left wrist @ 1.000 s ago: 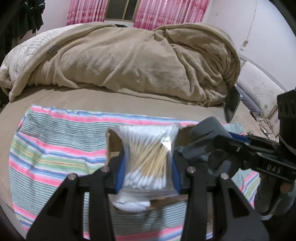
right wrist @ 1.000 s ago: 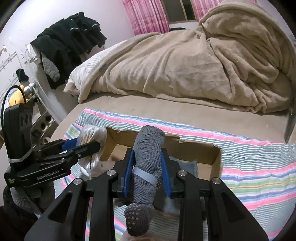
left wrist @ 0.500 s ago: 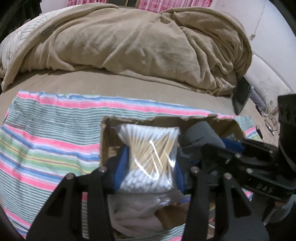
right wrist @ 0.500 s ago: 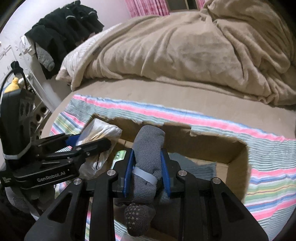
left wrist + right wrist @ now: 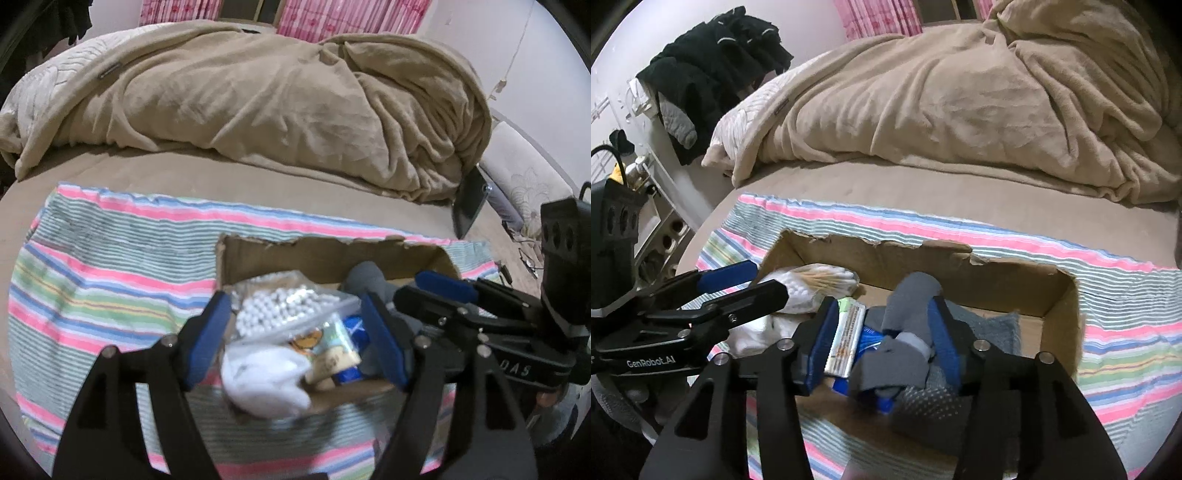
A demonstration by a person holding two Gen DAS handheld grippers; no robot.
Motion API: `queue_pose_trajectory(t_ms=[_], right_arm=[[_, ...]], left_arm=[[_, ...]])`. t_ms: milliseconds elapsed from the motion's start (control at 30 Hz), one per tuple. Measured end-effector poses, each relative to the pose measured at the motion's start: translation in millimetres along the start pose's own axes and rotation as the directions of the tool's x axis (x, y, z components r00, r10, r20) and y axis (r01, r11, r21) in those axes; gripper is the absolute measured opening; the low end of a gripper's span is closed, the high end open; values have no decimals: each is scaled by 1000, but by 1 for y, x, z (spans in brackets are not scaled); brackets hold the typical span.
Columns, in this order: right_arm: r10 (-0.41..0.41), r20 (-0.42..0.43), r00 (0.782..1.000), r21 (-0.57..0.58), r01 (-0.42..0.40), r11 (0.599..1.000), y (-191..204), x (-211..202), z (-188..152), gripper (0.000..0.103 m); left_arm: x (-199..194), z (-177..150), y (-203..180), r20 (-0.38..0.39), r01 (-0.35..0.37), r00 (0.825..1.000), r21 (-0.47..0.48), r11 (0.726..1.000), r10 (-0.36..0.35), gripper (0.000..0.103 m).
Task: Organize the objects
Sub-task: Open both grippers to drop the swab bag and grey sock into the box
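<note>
cardboard box (image 5: 325, 254) holds cotton swab bag (image 5: 284, 310), white cloth (image 5: 266, 376), grey sock (image 5: 908, 302); left tongs (image 5: 295, 339) and right tongs (image 5: 882, 339) released.

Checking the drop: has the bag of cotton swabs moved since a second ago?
Yes. The bag of cotton swabs went down from between the left gripper fingers into the cardboard box.

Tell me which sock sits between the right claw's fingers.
The grey sock sits in the right claw; the white sock lies at the box's left end.
</note>
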State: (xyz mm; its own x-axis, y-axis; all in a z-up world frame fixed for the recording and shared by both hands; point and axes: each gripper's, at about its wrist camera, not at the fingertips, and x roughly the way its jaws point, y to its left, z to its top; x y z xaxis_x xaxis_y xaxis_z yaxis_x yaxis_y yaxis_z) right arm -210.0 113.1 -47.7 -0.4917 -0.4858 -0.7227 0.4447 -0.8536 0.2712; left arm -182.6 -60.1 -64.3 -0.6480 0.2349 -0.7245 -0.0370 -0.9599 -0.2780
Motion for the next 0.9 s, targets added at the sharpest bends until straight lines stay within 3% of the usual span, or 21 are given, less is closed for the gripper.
queue_pose_trajectory(t_ms=[667, 900], right_arm=[[-37, 41, 998, -2, 37, 999, 16, -76, -44, 56], [-46, 36, 998, 5, 45, 999, 19, -87, -63, 63]], left_arm=[[-83, -41, -30, 61, 7, 998, 29, 1000, -9, 75], [-96, -61, -35, 61, -18, 998, 44, 999, 15, 75]])
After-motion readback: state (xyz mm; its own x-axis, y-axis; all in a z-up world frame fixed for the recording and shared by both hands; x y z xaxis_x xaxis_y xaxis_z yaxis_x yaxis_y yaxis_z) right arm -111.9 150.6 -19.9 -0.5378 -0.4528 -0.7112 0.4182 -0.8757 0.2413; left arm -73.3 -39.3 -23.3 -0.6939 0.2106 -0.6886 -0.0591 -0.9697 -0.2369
